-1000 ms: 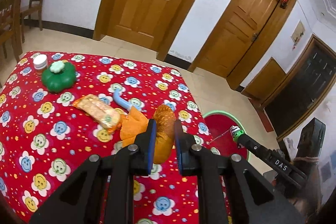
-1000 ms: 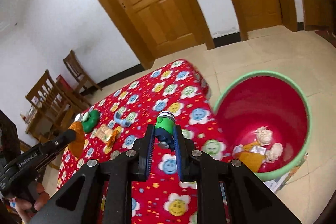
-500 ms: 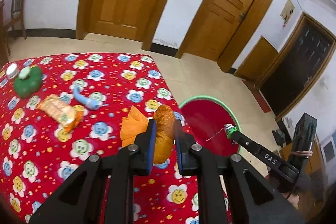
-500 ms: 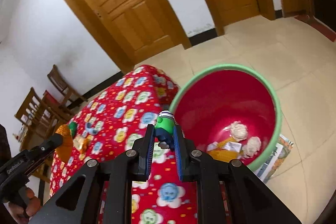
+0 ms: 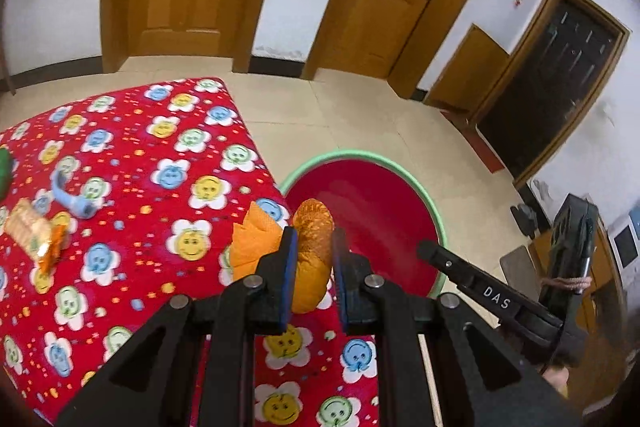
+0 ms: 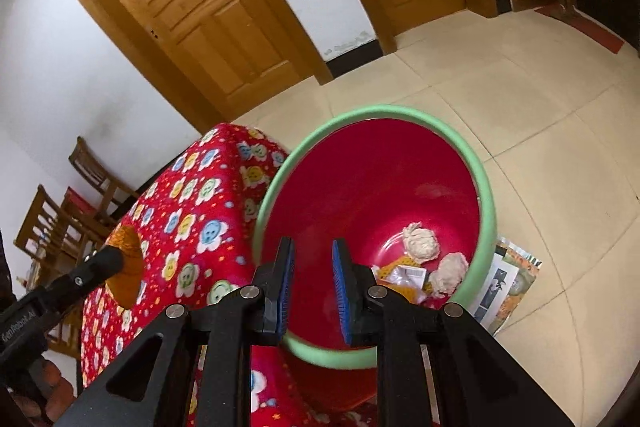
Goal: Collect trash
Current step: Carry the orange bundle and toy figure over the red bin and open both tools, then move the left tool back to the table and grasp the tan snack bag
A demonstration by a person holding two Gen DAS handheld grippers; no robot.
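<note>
At frame centre the left tongs [image 5: 313, 259] clamp an orange crumpled wrapper [image 5: 313, 247] over the worktop [image 5: 120, 163] edge, ready for dropping, while the right tongs [image 6: 313, 279] gape empty above the red bin [image 6: 486, 195].
</note>
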